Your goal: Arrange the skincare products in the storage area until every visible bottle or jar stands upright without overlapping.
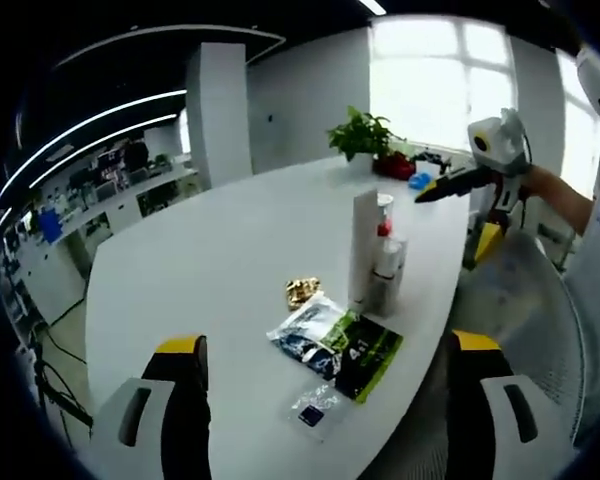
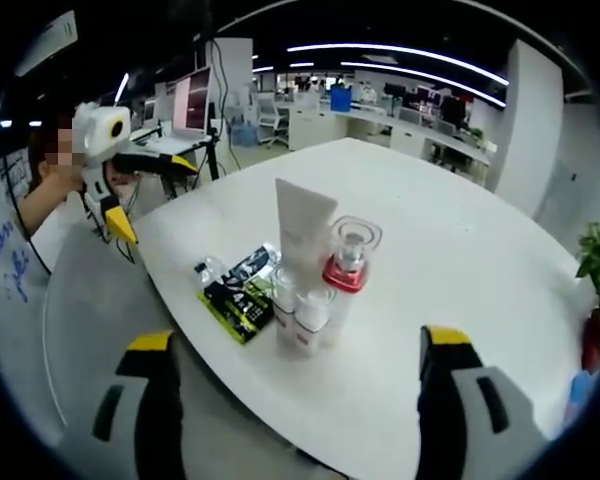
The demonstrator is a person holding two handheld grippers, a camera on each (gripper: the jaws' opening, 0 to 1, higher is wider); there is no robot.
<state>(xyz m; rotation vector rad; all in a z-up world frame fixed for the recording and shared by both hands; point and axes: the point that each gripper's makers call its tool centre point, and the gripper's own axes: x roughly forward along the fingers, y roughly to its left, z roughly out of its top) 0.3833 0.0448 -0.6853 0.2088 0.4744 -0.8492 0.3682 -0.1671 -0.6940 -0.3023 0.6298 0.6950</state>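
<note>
On the white table (image 1: 220,260) a tall white tube (image 1: 365,245) stands upright. A clear bottle with a red collar (image 1: 384,228) stands behind it and a small pale bottle (image 1: 388,275) beside it, all close together. My left gripper (image 1: 328,345) is open and empty, well short of them. In the right gripper view the same tube (image 2: 302,230), red-collared bottle (image 2: 348,262) and two small white bottles (image 2: 298,315) stand in a tight cluster near the table edge. My right gripper (image 2: 298,338) is open with nothing between its fingers.
Flat sachets lie beside the bottles: a silver-blue one (image 1: 305,335), a dark green one (image 1: 365,350), a small clear packet (image 1: 313,410) and a gold wrapper (image 1: 302,291). A potted plant (image 1: 360,132) stands at the far edge. A mesh chair (image 1: 525,300) sits against the table.
</note>
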